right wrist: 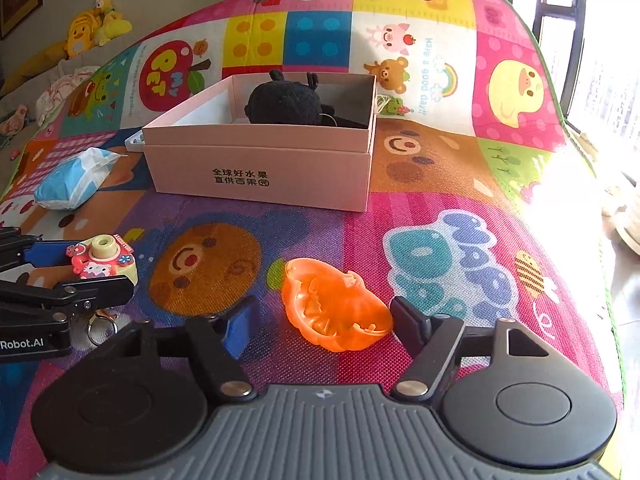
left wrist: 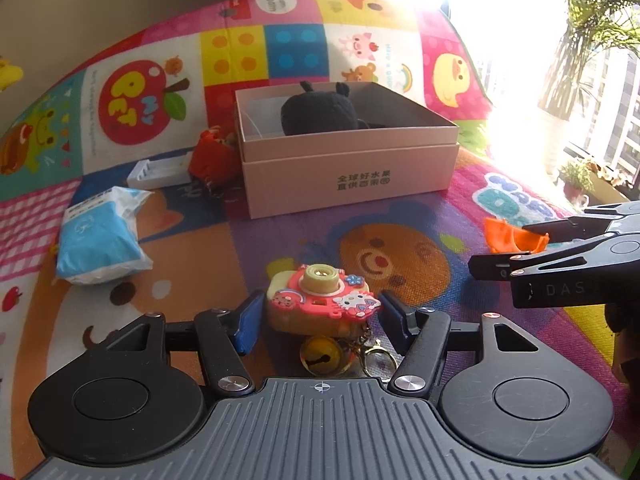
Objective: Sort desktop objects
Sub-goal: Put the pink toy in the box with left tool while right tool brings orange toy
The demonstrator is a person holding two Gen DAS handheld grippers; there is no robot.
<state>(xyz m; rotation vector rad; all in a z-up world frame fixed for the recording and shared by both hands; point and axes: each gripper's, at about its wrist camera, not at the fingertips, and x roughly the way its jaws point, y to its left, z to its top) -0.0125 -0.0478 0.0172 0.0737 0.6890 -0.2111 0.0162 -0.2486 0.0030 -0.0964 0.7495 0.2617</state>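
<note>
1. Your left gripper (left wrist: 320, 314) sat low at 6 o'clock in its own view, the toy camera (left wrist: 320, 300) between its blue pads (left wrist: 250, 320). The right pad looked to be touching the toy's edge; the left one showed a sliver of gap, so I couldn't tell whether it was truly pinched.
2. A bell (left wrist: 322, 356) and key ring (left wrist: 378, 356) hung off the toy on a chain, toward you. I judged that a lift could have set them swinging, or snagged the ring on a finger.
3. Your right gripper (right wrist: 320, 322) straddled the orange shell (right wrist: 336, 308), its jaws spread with clear mat (right wrist: 460, 184) on both sides, pressing nothing.
4. The shell was thin, curved and tilted. Closing on its rim could have squirted it out or flexed it; a bite across the widest part seemed safer.
5. The box (right wrist: 260, 168) stood at 12 o'clock, well apart from both toys, with a black plush (right wrist: 286, 104) already filling much of it. A careless drop might have landed on the plush and rolled out.
6. Your grippers were near each other; moving both to the box together risked a clash.
7. The tissue pack (left wrist: 100, 240) at 9 o'clock, and the white tray (left wrist: 160, 172) and red toy (left wrist: 212, 158) at 10 to 11 o'clock, lay unsorted.
</note>
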